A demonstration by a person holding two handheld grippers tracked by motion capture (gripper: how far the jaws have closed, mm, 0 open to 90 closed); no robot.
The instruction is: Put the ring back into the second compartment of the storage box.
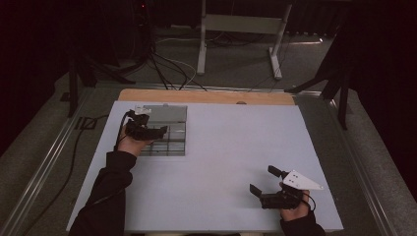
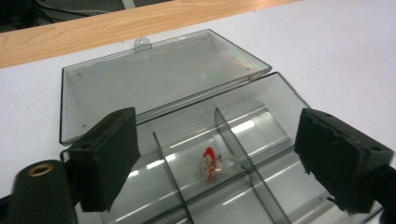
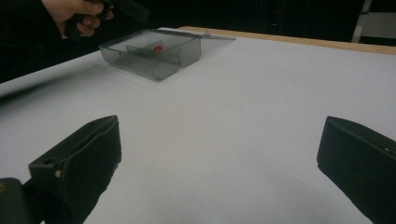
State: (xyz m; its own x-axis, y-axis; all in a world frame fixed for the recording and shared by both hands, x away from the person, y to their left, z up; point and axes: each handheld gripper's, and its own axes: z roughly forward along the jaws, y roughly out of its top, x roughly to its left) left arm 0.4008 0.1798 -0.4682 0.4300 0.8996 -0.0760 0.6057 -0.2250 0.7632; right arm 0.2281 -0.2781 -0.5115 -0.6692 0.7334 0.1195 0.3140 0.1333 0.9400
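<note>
A clear grey plastic compartment box (image 1: 176, 132) lies at the table's back left, its lid (image 2: 154, 79) folded flat behind it. A small red and white piece (image 2: 210, 166) rests in a middle compartment and appears as a red spot (image 3: 158, 47) in the right gripper view. My left gripper (image 1: 148, 129) hovers over the box's left side, jaws wide apart around nothing (image 2: 219, 163). My right gripper (image 1: 265, 180) sits near the front right of the table, open and holding nothing, with bare table between its jaws (image 3: 219, 163).
The white table top (image 1: 231, 147) has a wooden strip (image 1: 206, 96) along its far edge. Behind it stand a metal table frame (image 1: 241, 29) and cables on the floor (image 1: 167, 69). A black cable (image 1: 74, 162) trails off the table's left side.
</note>
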